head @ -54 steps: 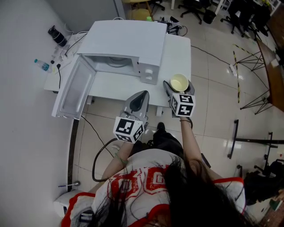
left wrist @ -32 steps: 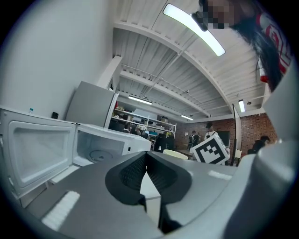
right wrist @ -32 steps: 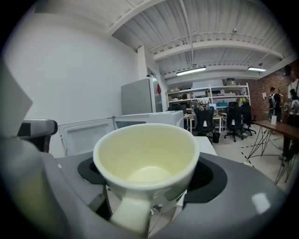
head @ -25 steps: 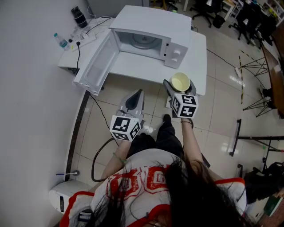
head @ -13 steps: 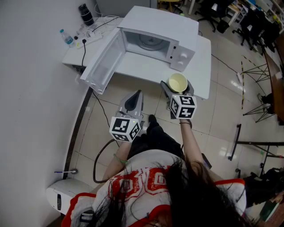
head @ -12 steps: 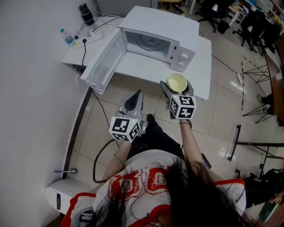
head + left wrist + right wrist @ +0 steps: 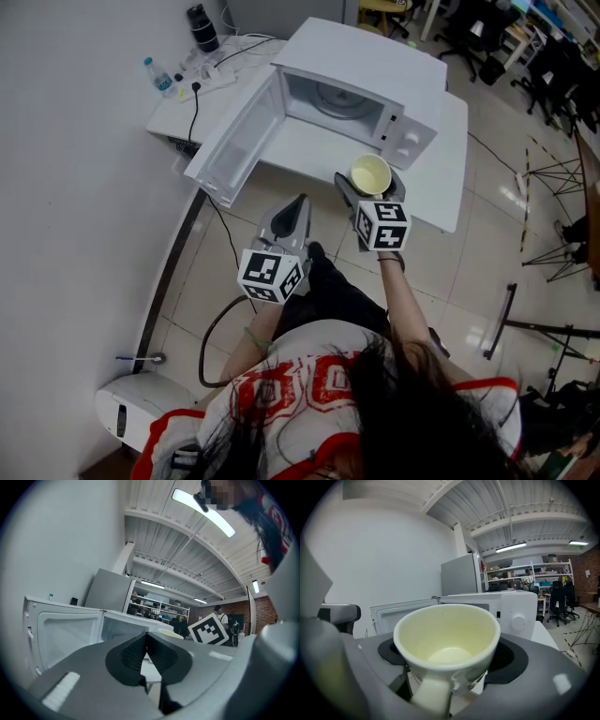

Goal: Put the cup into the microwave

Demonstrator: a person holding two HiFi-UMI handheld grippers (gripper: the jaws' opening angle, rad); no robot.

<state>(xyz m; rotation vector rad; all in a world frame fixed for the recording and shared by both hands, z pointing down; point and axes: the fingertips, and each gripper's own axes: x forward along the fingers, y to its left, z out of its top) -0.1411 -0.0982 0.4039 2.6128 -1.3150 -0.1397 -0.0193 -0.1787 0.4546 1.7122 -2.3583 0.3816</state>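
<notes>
A pale yellow cup (image 7: pixel 370 173) (image 7: pixel 447 646) sits upright and empty between the jaws of my right gripper (image 7: pixel 371 180) (image 7: pixel 449 660), which is shut on it, handle toward the camera. The white microwave (image 7: pixel 361 94) (image 7: pixel 506 609) stands on a white table (image 7: pixel 448 187) with its door (image 7: pixel 236 141) swung wide open to the left and the glass turntable showing inside. The cup hangs over the table's front edge, just right of the oven's control panel. My left gripper (image 7: pixel 298 208) (image 7: pixel 146 641) is lower and left, over the floor, its jaws closed with nothing between them.
A water bottle (image 7: pixel 156 73), a black container (image 7: pixel 201 22) and cables lie on the table's far left corner. A black cable (image 7: pixel 211 328) loops across the tiled floor below. Office chairs (image 7: pixel 487 37) and metal stands (image 7: pixel 553 173) are to the right. A wall runs along the left.
The view has drawn closer to the microwave over the frames. The right gripper carries the cup slightly forward toward the table; the left gripper stays low and shut.
</notes>
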